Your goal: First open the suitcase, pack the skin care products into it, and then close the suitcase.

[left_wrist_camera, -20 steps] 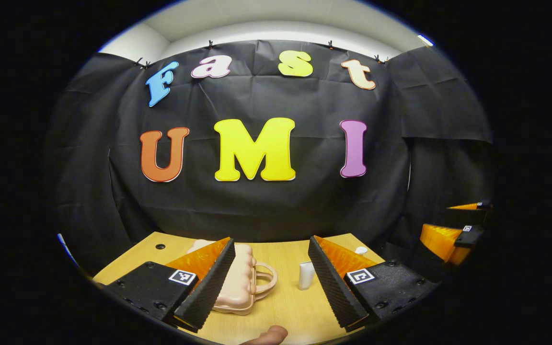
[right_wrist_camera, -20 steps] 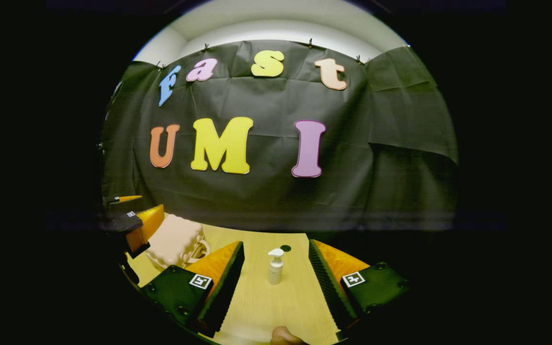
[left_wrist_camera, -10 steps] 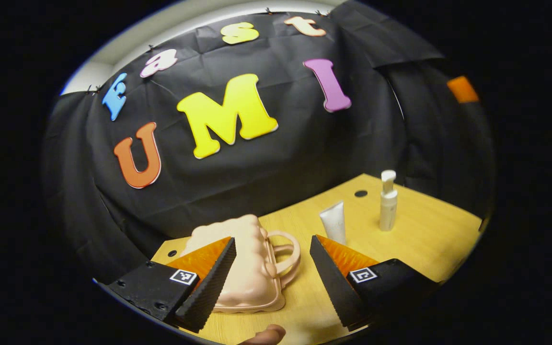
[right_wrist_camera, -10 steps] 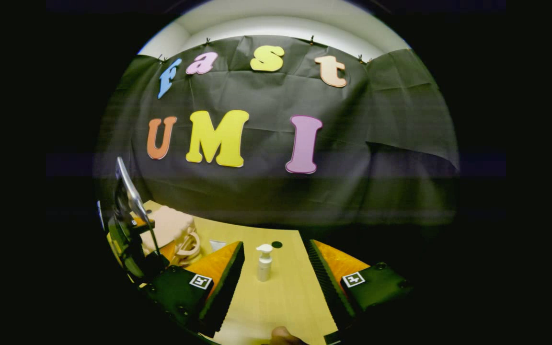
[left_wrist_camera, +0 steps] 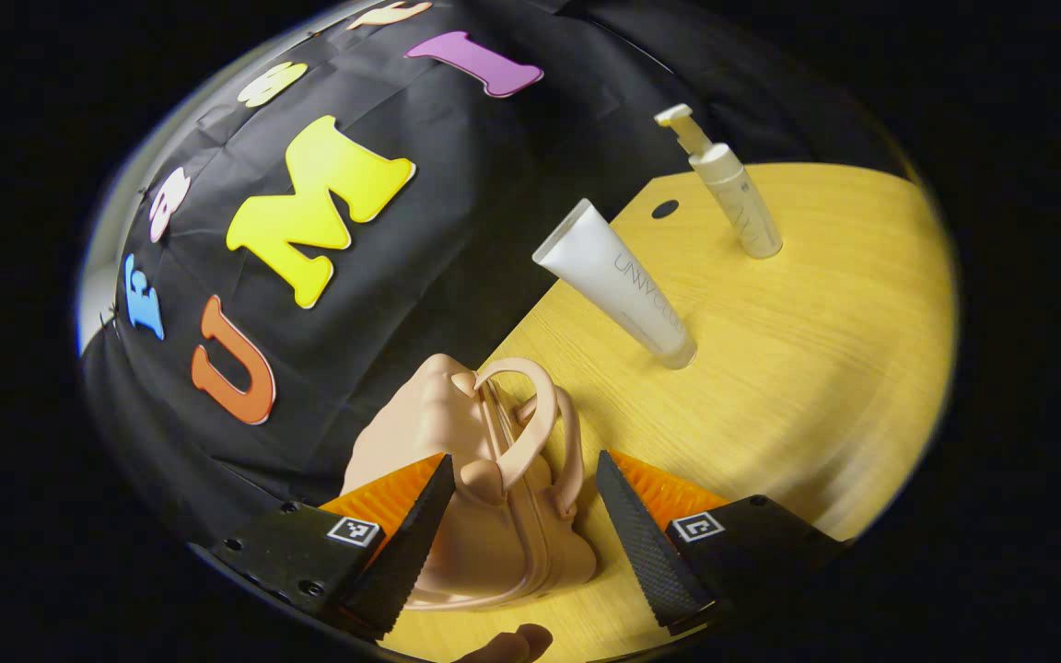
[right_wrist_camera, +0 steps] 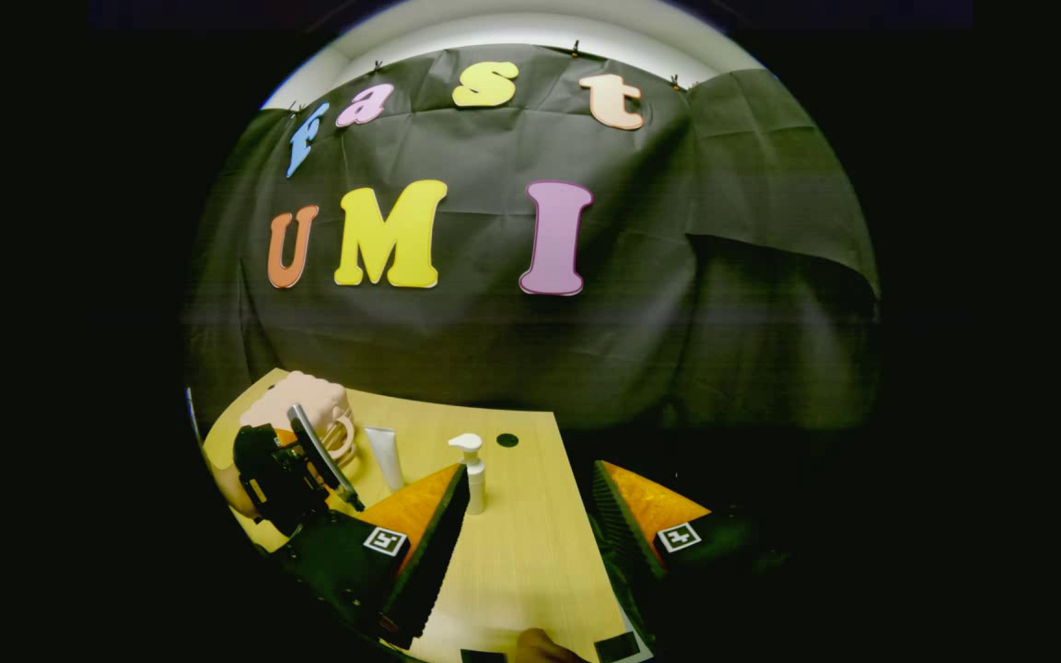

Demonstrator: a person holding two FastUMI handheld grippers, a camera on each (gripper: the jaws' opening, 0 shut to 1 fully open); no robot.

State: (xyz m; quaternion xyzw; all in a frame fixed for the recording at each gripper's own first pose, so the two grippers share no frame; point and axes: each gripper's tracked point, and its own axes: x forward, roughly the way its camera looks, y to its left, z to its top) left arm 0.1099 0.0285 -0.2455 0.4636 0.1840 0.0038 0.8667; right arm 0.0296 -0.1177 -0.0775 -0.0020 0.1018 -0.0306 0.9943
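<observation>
Between the spread fingers of the left gripper (left_wrist_camera: 521, 543), the closed suitcase (left_wrist_camera: 484, 497) lies handle-up, while the right gripper (right_wrist_camera: 530, 543), also spread, hangs well apart.

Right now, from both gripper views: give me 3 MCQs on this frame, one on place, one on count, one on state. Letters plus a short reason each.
1. Where is the left gripper?
A. over the pump bottle
B. at the suitcase's handle end
C. on the tube

2. How many skin care products stand on the table?
A. one
B. two
C. four

3. What state is the suitcase in?
A. closed
B. wide open
C. lid taken off

Key:
1 B: in the left gripper view the suitcase and its handles lie between the open fingers.
2 B: a white tube and a pump bottle stand upright beyond the suitcase.
3 A: both halves meet along the seam and both handles lie together.
</observation>
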